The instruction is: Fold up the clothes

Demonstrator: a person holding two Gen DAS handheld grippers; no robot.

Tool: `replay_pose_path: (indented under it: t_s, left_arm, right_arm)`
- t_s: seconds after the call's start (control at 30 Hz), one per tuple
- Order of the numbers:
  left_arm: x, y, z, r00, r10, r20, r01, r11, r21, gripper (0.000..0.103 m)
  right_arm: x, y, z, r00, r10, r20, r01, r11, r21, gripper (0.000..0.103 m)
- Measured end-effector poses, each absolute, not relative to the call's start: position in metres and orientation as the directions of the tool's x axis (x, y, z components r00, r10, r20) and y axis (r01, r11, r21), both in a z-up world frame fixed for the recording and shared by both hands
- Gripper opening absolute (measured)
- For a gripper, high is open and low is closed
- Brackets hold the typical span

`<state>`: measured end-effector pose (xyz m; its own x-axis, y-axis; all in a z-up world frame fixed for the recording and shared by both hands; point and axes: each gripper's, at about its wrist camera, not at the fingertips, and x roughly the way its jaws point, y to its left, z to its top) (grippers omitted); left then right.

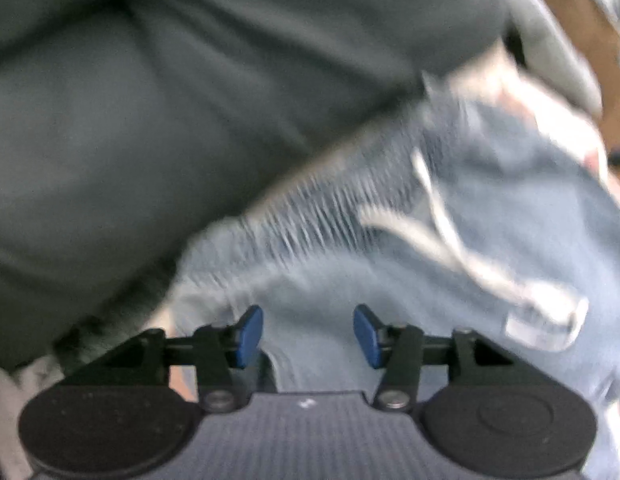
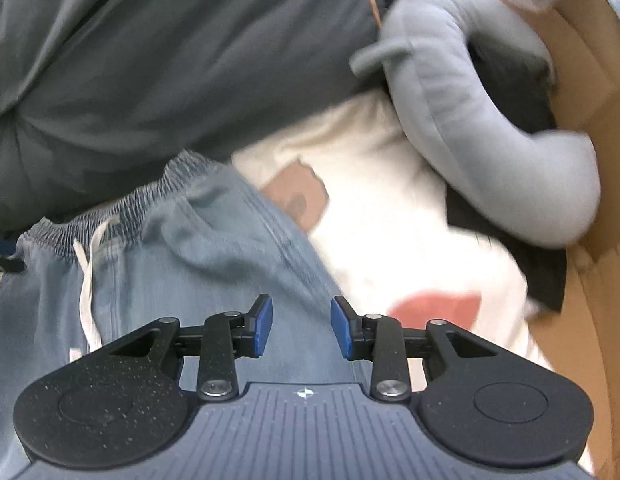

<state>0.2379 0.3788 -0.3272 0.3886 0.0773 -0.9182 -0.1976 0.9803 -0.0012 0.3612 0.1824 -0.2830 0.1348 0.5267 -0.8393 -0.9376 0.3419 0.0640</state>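
Observation:
Light blue shorts (image 1: 490,220) with a gathered elastic waistband and a white drawstring lie on a pile of clothes. My left gripper (image 1: 307,336) hangs open just over the shorts' fabric, nothing between its blue pads. The same blue shorts (image 2: 197,248) fill the lower left of the right wrist view, their drawstring (image 2: 85,280) hanging down. My right gripper (image 2: 301,326) is open above the shorts' right edge, with a gap between the pads. The left wrist view is blurred by motion.
A dark grey garment (image 2: 169,60) covers the upper left. A white garment (image 2: 390,220) with red-brown prints lies right of the shorts. A light grey sweatshirt (image 2: 470,100) and black cloth (image 2: 510,240) rest against a cardboard box wall (image 2: 594,80).

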Motion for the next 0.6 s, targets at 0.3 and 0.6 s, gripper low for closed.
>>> replay_pose_path:
  t_s: [0.3, 0.6]
  left_arm:
    - [0.228, 0.381, -0.359, 0.204, 0.199, -0.959, -0.095, 0.979, 0.183, 0.043]
    - [0.239, 0.386, -0.31, 0.182, 0.252, -0.951, -0.118, 0.965, 0.233, 0.026]
  right_arm:
    - [0.361, 0.101, -0.285, 0.136, 0.544, -0.828, -0.893, 0.428, 0.135, 0.046]
    - [0.364, 0.012, -0.242, 0.223, 0.557, -0.8, -0.834, 0.534, 0.139, 0.052]
